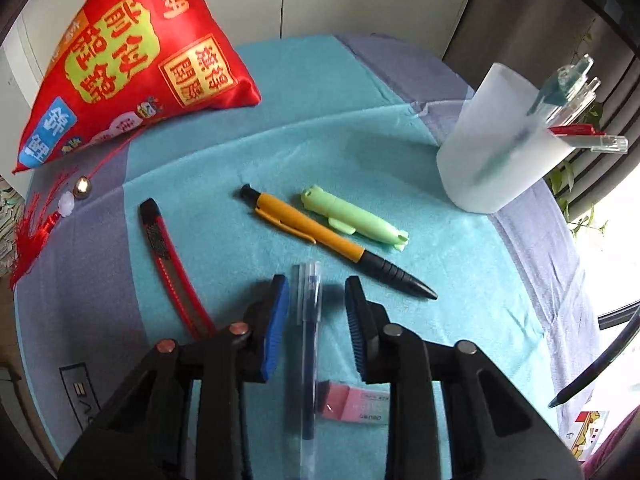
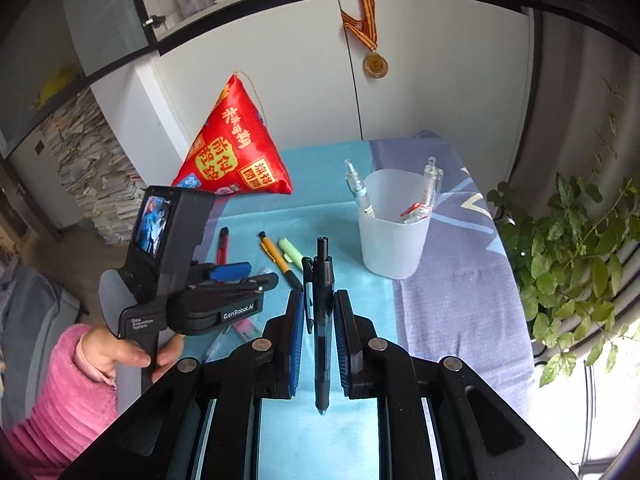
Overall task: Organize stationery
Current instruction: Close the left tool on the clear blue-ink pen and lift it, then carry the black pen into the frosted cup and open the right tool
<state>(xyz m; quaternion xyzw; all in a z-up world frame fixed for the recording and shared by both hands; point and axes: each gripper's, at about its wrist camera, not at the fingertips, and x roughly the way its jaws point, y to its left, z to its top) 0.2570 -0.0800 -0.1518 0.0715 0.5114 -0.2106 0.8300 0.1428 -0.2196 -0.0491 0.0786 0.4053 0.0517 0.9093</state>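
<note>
"Pens, where were they all?"

"One dark see-through click pen (image 2: 323,320) was up in the air. The right gripper (image 2: 319,297) was squeezed nearly closed on it, with the pen standing straight up between the blue pads and its tip pointing down."

"And the other gripper?"

"The left gripper (image 1: 316,284) was only a little bit open. A clear plastic pen with blue ink (image 1: 310,340) lay flat on the teal cloth (image 1: 280,140) between its jaws, but the pads were not touching it. There was a gap on each side."

"What was next to that pen?"

"A small pink eraser (image 1: 348,402) lay just beside it. A red box cutter (image 1: 168,256) lay on the other side. A bit farther away lay an orange and black click pen (image 1: 320,236), and a short light green pen (image 1: 356,220) was touching it."

"Was there a cup?"

"Yes. A frosted white plastic cup (image 1: 488,140) stood upright near the edge of the cloth. A few clear pens (image 2: 356,188) leaned inside it."

"What else did you see?"

"A shiny red triangle pillow with yellow writing (image 1: 132,60) sat at the back of the table. A person's left hand (image 2: 116,352) in a fuzzy pink sleeve (image 2: 60,400) held the left gripper's handle. A gold medal (image 2: 375,65) hung on the white cupboard, and a leafy green plant (image 2: 572,264) stood by the window."
</note>
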